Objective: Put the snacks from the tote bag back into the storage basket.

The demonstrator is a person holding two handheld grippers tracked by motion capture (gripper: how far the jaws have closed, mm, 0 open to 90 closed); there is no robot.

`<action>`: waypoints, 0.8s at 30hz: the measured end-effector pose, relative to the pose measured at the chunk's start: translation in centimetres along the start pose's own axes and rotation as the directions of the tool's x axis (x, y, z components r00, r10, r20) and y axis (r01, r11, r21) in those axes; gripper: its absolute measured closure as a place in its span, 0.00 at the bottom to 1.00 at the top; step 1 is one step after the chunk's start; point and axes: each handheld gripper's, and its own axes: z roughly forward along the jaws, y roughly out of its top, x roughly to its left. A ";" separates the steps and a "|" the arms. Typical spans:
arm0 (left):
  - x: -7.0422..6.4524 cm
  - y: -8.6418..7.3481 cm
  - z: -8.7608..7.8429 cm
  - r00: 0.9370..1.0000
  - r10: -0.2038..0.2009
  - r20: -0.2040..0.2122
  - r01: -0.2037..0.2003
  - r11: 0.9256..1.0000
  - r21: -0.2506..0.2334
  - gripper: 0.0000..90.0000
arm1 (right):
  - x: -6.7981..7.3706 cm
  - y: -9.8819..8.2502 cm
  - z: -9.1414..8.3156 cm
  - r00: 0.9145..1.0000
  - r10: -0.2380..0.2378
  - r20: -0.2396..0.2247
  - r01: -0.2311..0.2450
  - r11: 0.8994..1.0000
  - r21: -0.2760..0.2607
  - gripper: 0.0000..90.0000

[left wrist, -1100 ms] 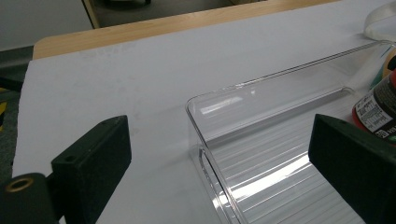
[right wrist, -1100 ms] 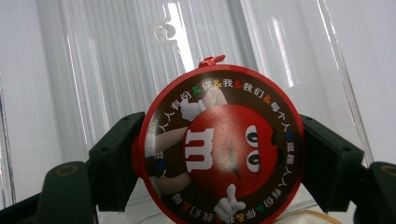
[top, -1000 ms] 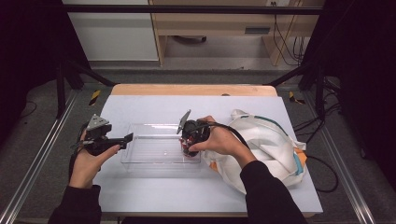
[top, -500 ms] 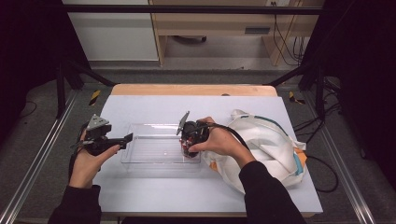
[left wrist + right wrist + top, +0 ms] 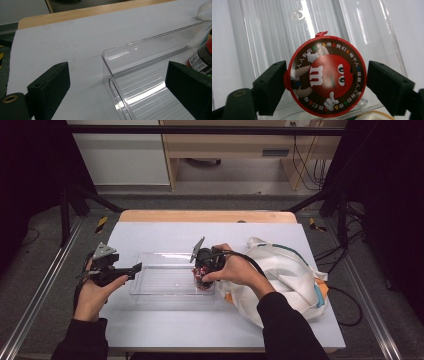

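Right gripper points down into the right end of a clear plastic tray lying mid-table on the white table cover. In the right gripper view its jaws stand on either side of a red-lidded M&M's candy canister: the left jaw touches the lid rim at 9 o'clock, while a narrow gap shows between the right jaw and the rim at 3 o'clock. The jaws have just been opening, with the canister between them; the grip looks released. The canister stands upright on the ribbed tray floor, against the tray's right end wall, lid facing up. Left gripper is held level at 9 o'clock of the tray, tips just at the tray's left end. In the left gripper view its jaws are wide apart with nothing between the pads; the tray's corner sits below and between them. A white cloth bag with teal and orange trim lies at 3 o'clock of the tray, under the right forearm.
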 end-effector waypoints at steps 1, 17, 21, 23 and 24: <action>0.0 0.0 0.0 1.000 0.000 0.001 0.000 1.000 0.000 0.07 | -0.1 0.0 -0.4 1.000 0.007 -0.003 -0.007 1.000 -0.018 0.17; 0.2 -0.1 0.0 1.000 -0.008 -0.002 0.008 1.000 -0.001 0.07 | 0.1 -0.3 -3.7 0.996 0.076 0.053 -0.069 0.990 -0.123 0.11; 0.3 -0.1 -0.1 1.000 -0.011 -0.004 0.011 1.000 -0.003 0.07 | 0.5 -0.4 -4.7 0.992 0.097 0.081 -0.083 0.984 -0.160 0.10; 0.3 -0.1 0.0 1.000 -0.009 -0.004 0.009 1.000 0.000 0.07 | 0.6 -0.4 -5.1 0.988 0.119 0.103 -0.100 0.979 -0.176 0.10; 0.2 -0.1 0.0 1.000 -0.010 -0.004 0.010 1.000 -0.002 0.07 | 0.7 -0.4 -5.3 0.985 0.129 0.110 -0.108 0.978 -0.178 0.10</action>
